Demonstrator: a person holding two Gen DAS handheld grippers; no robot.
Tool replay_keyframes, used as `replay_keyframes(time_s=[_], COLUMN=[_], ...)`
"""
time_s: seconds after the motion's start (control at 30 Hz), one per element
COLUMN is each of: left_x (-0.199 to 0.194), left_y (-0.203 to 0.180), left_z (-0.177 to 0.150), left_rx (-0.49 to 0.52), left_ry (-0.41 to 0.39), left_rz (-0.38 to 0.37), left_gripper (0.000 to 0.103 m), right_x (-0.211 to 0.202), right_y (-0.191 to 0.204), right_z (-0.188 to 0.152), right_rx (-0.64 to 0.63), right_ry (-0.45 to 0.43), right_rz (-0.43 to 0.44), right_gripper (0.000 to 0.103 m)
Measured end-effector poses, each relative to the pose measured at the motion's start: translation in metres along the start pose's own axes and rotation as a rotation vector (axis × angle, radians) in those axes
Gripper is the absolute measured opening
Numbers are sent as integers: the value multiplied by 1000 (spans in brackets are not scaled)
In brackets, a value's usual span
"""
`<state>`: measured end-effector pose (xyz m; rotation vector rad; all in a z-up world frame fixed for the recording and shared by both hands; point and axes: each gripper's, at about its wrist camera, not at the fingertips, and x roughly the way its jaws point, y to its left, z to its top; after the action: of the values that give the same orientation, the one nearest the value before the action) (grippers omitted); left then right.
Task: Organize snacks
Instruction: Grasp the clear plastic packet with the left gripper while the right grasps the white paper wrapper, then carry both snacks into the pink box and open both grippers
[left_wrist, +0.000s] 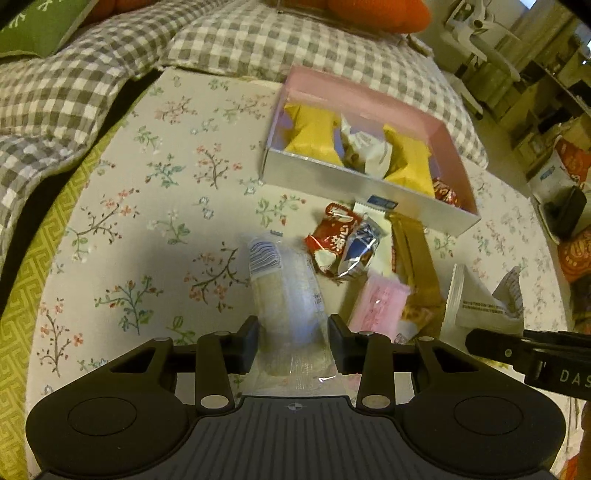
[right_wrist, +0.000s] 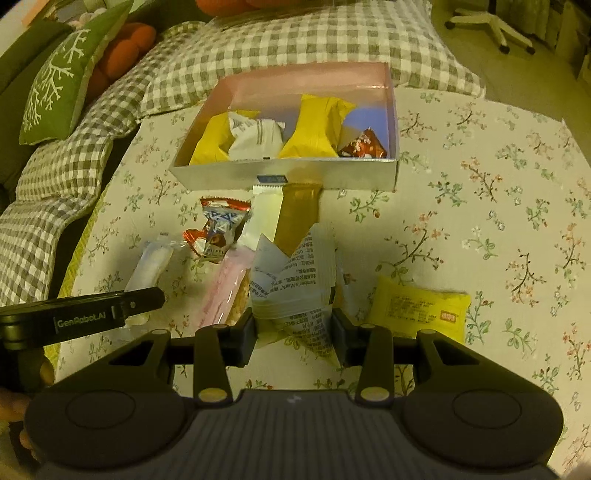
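Two yellow packets (right_wrist: 306, 129) lie in the box (right_wrist: 288, 177); each gripper's fingers clamp one wrapped snack

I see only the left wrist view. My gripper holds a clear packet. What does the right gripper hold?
Observer: The right gripper is shut on a white printed packet.
Operator: Is anything lying to the right of it, outside my view?
Observer: Yes, a flat yellow packet lies on the floral cloth, apart from the pile.
Operator: How full is the box on its right side?
Observer: The box has bare floor in its far right corner, behind a small red packet.
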<state>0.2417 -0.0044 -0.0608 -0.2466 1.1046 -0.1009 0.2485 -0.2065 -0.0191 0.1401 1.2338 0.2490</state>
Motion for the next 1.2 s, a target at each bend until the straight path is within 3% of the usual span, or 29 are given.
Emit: replay_keyframes(time_s=[0.53,0.73,0.8,0.83,0.87,0.97,1.07,1.17,1.2], left_x=[-21,-26,-28,-29,-29,-24,-13,2,7], left_y=[0,-4,-2,1,3,5,11,22,22], left_z=[33,56,62,66,68,74,75,68,64], left_rx=[-24,-46,-60,-67,-75,-64,-64,-85,-79], left_ry=[-163,-242,-264,-272,-275,-281,-204,-78,-40], left_rz=[-16,-72,-102,-116,-130,-142,-154,-180,-164], left_gripper=[37,36,31,15,13,13,13,35,57], right_x=[-14,-14,-14,-13,-12,-9,-4,-2,-2], right_y=[-30,-37,-38,-39,-39,-39,-36,-34,-32], right_z=[22,36,40,43,45,51,52,50,48], right_rx=[136,174,176,178,178,175,162,140,132], right_ry=[-114,-157,-172,-181,-190,-200,-193,-180,-175], right_rz=[-12,2,11,16,20,34,39,45,44], right_gripper=[38,38,38,38,38,38,38,38,38])
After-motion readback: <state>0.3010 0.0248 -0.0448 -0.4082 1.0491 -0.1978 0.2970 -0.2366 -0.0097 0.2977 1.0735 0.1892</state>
